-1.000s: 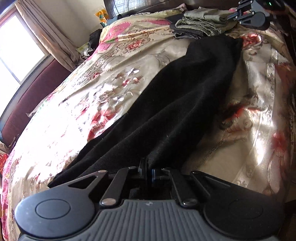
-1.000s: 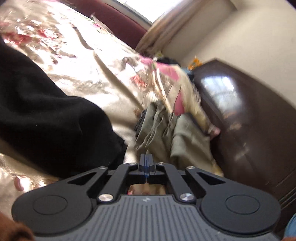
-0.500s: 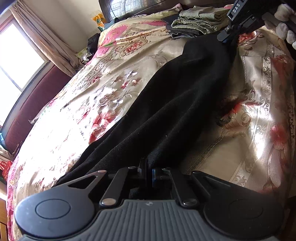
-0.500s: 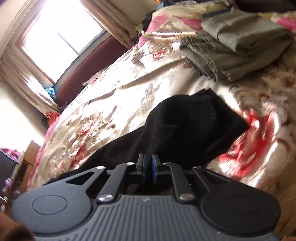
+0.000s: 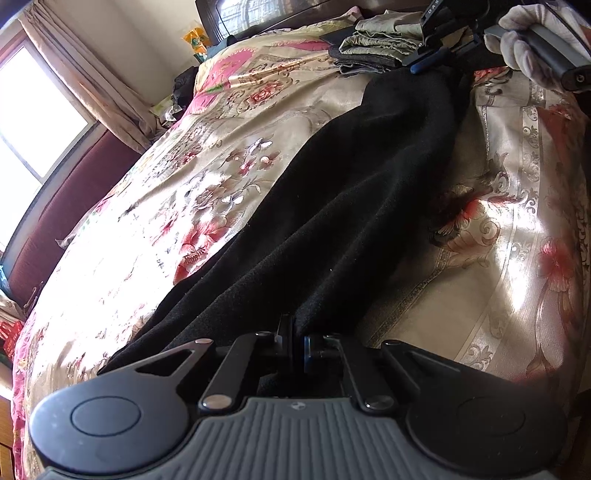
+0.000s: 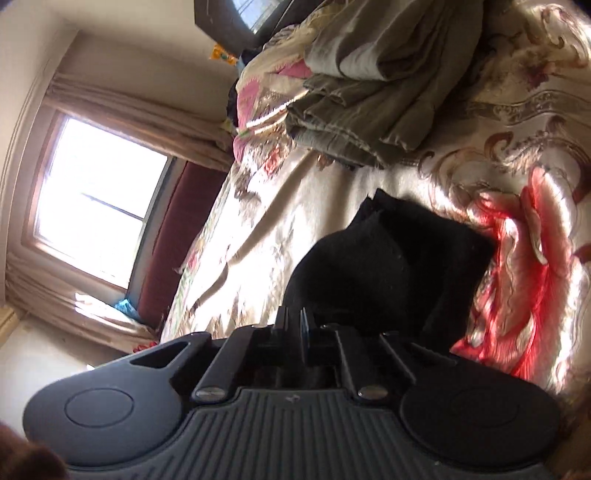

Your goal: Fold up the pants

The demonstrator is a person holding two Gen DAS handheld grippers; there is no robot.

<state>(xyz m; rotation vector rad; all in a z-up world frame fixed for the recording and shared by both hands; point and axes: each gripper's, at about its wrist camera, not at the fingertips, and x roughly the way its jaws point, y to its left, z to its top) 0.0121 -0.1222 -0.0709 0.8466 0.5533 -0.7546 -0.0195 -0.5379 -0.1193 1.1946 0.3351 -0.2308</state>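
A wide bed [image 5: 517, 229] fills both views, covered by a shiny cream bedspread with red and pink flowers. Beyond its far edge stand a bright window [image 5: 33, 122] with beige curtains [image 5: 99, 88] and a dark wooden headboard [image 5: 258, 14].

The black pants [image 5: 351, 206] lie stretched along the bed in a long band, running from the near edge up toward the headboard end. Their cloth is gathered into folds at the near end and pulled fairly straight between the two ends.

Just past the far end of the pants sits a pile of folded olive-green clothes [image 6: 369, 96], resting on the bedspread and apart from the black cloth.

The left gripper [image 5: 297, 341] is at the near end, its jaws pressed together on a bunched edge of the pants. The right gripper [image 6: 293, 326] is at the far end, rolled to one side; its jaws have just been closing and now stand almost together, with black cloth lying right at their tips, though whether they pinch it is hidden from the wrist view. In the left view that gripper sits against the top corner of the pants, held by a gloved hand [image 5: 521, 48].
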